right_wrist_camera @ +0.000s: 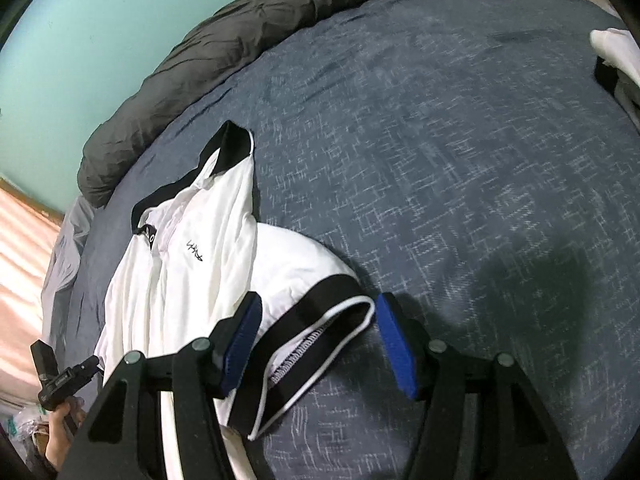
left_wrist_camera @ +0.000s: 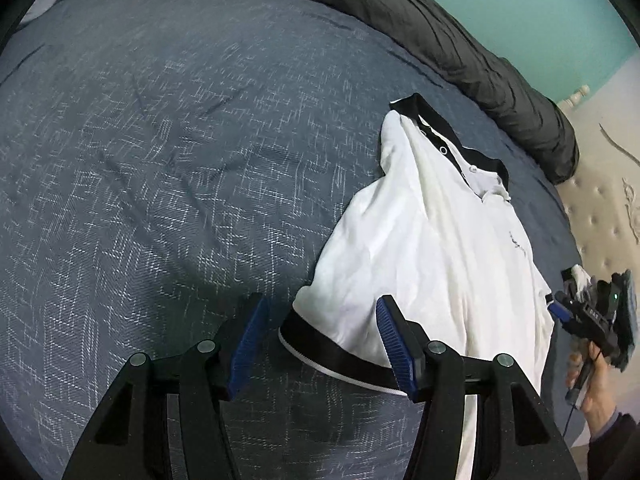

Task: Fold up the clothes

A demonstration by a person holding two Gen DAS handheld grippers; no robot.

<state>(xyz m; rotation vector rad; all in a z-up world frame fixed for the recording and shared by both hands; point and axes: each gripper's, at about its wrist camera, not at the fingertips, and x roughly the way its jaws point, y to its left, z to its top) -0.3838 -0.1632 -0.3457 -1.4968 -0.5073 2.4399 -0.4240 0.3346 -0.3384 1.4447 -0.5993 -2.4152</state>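
Left gripper spread, straddling black sleeve cuff at bottom centre; right gripper spread likewise. White polo half-folded lengthwise on bed. Probable next: pinch cuff, fold sleeve inward.

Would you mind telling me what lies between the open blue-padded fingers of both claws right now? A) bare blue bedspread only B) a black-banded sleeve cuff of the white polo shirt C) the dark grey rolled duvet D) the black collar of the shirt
B: in each wrist view a black-banded sleeve cuff of the white polo shirt sits between the open left claw and right claw, ungripped.
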